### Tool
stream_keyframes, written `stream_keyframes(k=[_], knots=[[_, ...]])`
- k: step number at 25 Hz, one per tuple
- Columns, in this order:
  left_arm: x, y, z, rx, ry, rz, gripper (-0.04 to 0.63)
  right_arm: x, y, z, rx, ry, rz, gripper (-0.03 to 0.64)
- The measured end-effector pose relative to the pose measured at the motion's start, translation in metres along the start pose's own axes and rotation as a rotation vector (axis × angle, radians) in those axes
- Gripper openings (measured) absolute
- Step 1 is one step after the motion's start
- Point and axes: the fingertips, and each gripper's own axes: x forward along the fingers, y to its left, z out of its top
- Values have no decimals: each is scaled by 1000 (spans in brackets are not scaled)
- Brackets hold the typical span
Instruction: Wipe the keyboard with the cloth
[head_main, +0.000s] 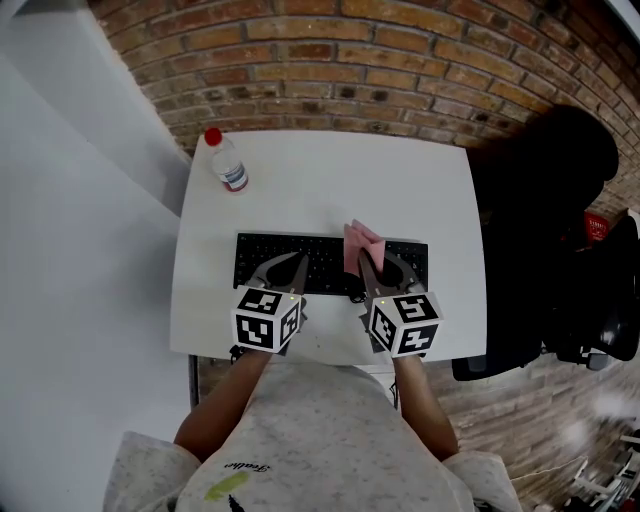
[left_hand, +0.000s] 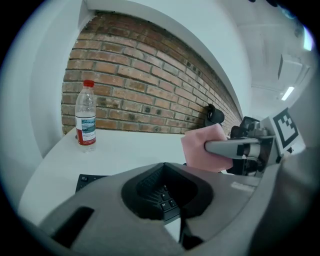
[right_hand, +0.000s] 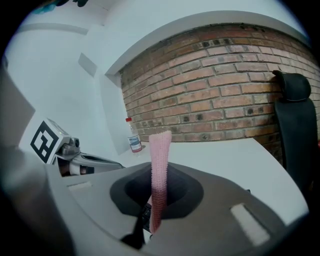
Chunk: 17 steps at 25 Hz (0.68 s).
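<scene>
Plastic bottle (head_main: 227, 162) stands well beyond the left tongs (head_main: 296, 263) and off to their left, likely out of harm's way. The left tongs are closed on nothing, their tips over the keyboard (head_main: 325, 262); whether they touch it is unclear. If they do not steady it, the keyboard may slide on the smooth table (head_main: 400, 180) once wiping begins. Just to their right, the right tongs (head_main: 366, 264) are clamped on the pink cloth (head_main: 362, 243), which sticks up past the tips over the keys. With so narrow a pinch, dragging could pull the cloth free, or bare tips could press keys.
</scene>
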Motion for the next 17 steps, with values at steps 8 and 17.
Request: stream_keyframes(k=[8,17], knots=[[5,0,1,1,6,-14,-5,3,-4,-1,6,8,-13,20],[6,0,1,-4,9,-7,-5,4,-7,-1,9,13,-14,20]])
